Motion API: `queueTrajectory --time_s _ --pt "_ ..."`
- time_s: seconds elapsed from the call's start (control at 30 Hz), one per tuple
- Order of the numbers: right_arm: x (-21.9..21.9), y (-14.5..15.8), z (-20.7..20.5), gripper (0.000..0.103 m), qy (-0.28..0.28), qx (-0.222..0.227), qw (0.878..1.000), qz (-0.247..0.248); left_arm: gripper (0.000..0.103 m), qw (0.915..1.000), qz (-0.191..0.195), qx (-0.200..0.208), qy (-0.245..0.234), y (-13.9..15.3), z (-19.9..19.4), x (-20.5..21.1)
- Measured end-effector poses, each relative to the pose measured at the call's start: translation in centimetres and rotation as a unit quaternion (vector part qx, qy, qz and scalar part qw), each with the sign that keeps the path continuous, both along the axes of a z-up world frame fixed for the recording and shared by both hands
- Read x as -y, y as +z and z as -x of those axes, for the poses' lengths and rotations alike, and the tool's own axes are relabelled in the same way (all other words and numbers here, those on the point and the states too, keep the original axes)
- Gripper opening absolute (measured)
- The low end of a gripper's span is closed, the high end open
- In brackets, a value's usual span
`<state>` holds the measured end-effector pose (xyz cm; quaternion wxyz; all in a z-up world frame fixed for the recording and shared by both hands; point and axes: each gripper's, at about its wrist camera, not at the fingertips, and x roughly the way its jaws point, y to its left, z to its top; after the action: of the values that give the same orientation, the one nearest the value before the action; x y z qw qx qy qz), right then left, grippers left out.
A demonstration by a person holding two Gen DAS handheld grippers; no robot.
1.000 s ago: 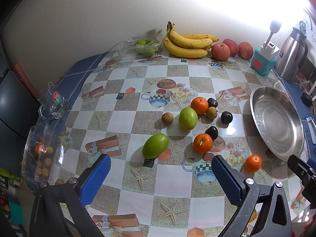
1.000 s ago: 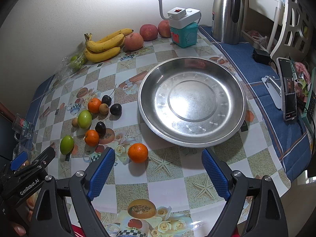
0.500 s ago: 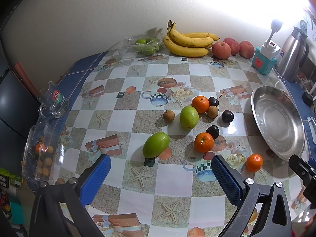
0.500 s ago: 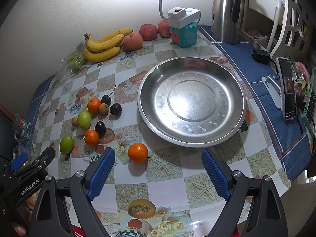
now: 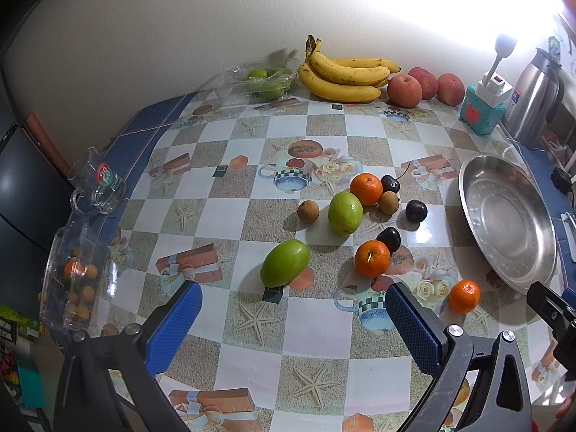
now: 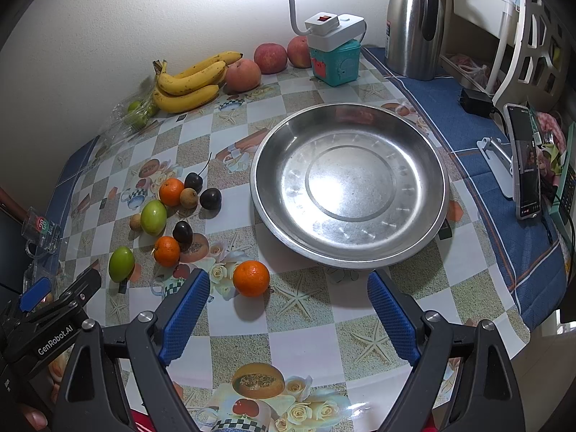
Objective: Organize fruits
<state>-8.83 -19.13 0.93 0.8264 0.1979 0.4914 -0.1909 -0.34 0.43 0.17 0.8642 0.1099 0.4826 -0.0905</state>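
**Both grippers poised over scattered fruit, steel dish waiting empty**

You hold the right gripper (image 6: 288, 297) spread wide with nothing between its blue pads, angled down at the checked tablecloth (image 6: 298, 345). Just ahead of its left finger sits a lone tangerine (image 6: 251, 278), apart from the rest of the fruit and near the rim of the steel dish (image 6: 437, 165), which holds nothing. Your left gripper (image 5: 291, 311) is likewise spread and empty; the long green fruit (image 5: 284, 268) lies just beyond it, and further back cluster a round green fruit (image 5: 345, 212), two more tangerines (image 5: 372, 258), dark cherries (image 5: 416, 210) and small brown fruits (image 5: 308, 211).

The tangerine looks light and round, likely to roll if nudged, with a soft peel that gives under pressure. You would do best to take it across its widest middle and squeeze gently. The cherries, probably smooth and easily bruised, call for an even lighter pinch.
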Motion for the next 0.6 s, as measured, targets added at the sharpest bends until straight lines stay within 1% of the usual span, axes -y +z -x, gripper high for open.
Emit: queueTrajectory --time_s 0.43,0.5,0.6 --pt "-0.03 -0.04 -0.05 0.09 0.001 -0.001 1.0 -0.001 0.103 1.0 -0.001 -0.001 0.0 0.03 0.01 0.01" --pt "-0.04 -0.24 -0.11 0.09 0.003 -0.005 1.0 -0.002 0.103 1.0 -0.008 0.001 0.004 -0.03 0.04 0.04" --pt "-0.19 -0.54 -0.28 0.09 0.005 -0.011 1.0 0.001 0.103 1.0 -0.007 -0.006 -0.002 -0.22 -0.05 0.05"
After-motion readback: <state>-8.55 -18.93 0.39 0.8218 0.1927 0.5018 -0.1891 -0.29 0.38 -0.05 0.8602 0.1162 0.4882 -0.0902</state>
